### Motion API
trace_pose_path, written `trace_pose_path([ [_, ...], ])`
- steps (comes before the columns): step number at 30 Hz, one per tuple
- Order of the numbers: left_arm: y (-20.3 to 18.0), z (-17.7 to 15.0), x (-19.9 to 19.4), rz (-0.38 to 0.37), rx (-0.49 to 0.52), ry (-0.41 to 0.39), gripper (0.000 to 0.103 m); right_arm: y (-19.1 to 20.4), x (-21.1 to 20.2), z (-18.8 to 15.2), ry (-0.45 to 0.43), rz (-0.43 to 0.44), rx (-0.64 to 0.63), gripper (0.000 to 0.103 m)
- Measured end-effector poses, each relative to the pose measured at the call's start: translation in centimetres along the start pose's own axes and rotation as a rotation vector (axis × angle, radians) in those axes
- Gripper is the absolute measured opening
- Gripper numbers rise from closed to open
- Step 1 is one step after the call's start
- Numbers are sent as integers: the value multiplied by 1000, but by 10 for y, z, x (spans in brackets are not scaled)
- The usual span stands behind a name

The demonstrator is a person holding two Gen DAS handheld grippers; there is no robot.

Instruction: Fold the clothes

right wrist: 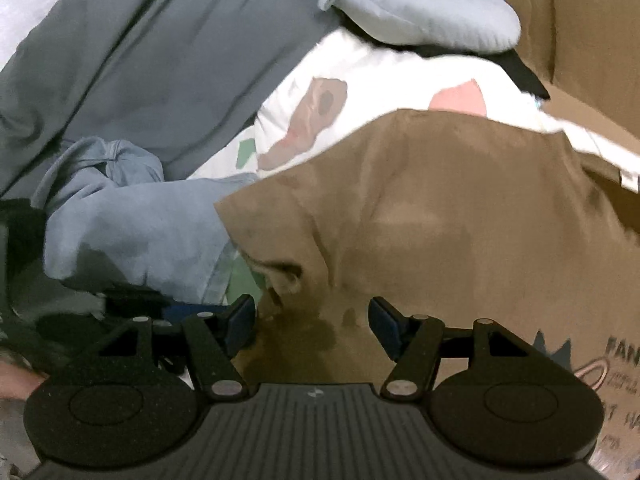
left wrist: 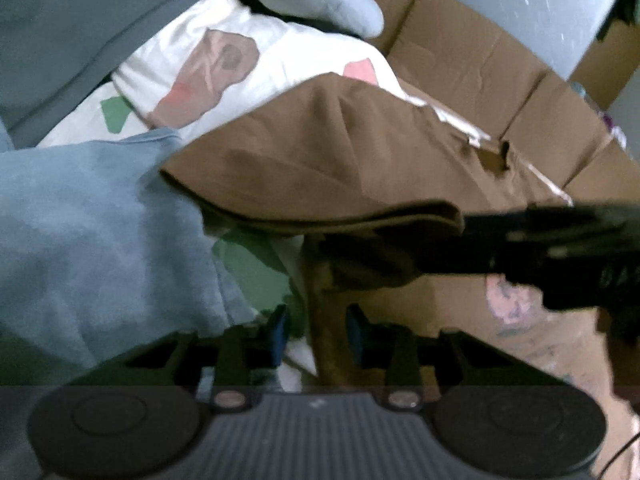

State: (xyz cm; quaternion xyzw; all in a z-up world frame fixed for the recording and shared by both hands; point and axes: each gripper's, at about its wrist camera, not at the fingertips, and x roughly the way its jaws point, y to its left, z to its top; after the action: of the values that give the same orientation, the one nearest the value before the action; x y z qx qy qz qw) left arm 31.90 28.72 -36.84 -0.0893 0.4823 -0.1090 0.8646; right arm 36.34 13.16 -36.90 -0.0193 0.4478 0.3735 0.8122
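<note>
A brown garment [left wrist: 328,152] lies spread over a heap of clothes; it also fills the right wrist view [right wrist: 440,208]. My left gripper [left wrist: 318,332] stands with its blue pads close on a hanging fold of the brown cloth, which runs between them. My right gripper [right wrist: 312,320] is open, its pads wide apart over the brown garment's lower edge. The right gripper also shows as a dark blurred shape in the left wrist view [left wrist: 560,248], against the garment's folded hem.
A light blue garment [left wrist: 88,240] lies at the left, a white printed one [left wrist: 240,68] behind, a dark grey one [right wrist: 140,60] at the far left. Flattened cardboard boxes [left wrist: 500,80] lie at the right and under the heap.
</note>
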Motion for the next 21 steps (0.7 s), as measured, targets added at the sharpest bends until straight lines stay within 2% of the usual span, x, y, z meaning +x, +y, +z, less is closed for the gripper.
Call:
trace_pose_path([
  [4, -7, 3, 9, 39, 41, 7, 32, 12, 6, 13, 14, -54, -63, 67],
  [6, -12, 4, 13, 62, 64, 9, 31, 17, 11, 18, 35, -74, -96, 62],
  [9, -13, 6, 15, 89, 81, 8, 22, 19, 17, 21, 90, -104, -147, 33],
  [10, -13, 6, 15, 96, 82, 8, 15, 19, 20, 21, 114, -115, -164, 18],
  [11, -10, 7, 14, 92, 69, 7, 12, 18, 21, 21, 134, -125, -174, 9],
  [13, -5, 6, 13, 75, 50, 5, 11, 13, 18, 19, 139, -139, -166, 5],
  [21, -1, 6, 11, 75, 38, 9, 8, -8, 0, 6, 112, -164, -75, 0],
])
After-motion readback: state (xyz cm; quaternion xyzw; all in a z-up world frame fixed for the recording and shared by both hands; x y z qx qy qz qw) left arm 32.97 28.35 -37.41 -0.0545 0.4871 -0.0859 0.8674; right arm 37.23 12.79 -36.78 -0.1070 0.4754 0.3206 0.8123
